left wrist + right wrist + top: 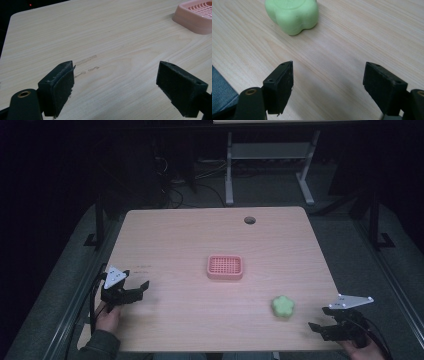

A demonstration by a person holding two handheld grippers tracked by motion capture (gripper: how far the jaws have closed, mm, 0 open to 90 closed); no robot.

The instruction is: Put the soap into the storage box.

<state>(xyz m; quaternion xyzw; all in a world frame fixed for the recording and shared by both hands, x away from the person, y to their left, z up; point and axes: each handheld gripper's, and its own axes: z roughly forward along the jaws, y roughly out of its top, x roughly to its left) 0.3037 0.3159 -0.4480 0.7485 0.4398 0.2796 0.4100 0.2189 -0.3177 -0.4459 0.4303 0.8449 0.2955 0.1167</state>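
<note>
1. Green flower-shaped soap-like block (282, 306) lies flat on the light wooden table (190, 250), in the near right part, and nothing touches it. The material looks like soap or soft plastic, but I cannot tell which.
2. In the right gripper view the same green block (292, 15) is at the top left, beyond the two black jaws and a little to the side of the gap between them.
3. The right gripper (327, 320) is at the near right corner of the table, near the green block but apart from it. Its jaws stand wide apart and hold nothing; between them is bare wood.
4. The grey three-cornered plate (354, 301) sits on top of the right gripper, and a hand (364, 351) holds this gripper from the near edge.
5. The pink rectangular plastic tray with a grid bottom (225, 267) stands about in the middle of the table, to the far left of the green block and well apart from it. It seems to be empty, though the high view is dim.
6. The left gripper (138, 287) is at the near left side of the table, well apart from the pink tray and from the green block. Its jaws are also spread wide and grasp nothing.
7. In the left gripper view the pink tray (195, 17) shows at the top right corner, far beyond the jaws, and some faint scratch marks (86, 63) are on the wood just ahead of one jaw.
8. A round cable hole (249, 220) is in the far part of the table, towards the right.
</note>
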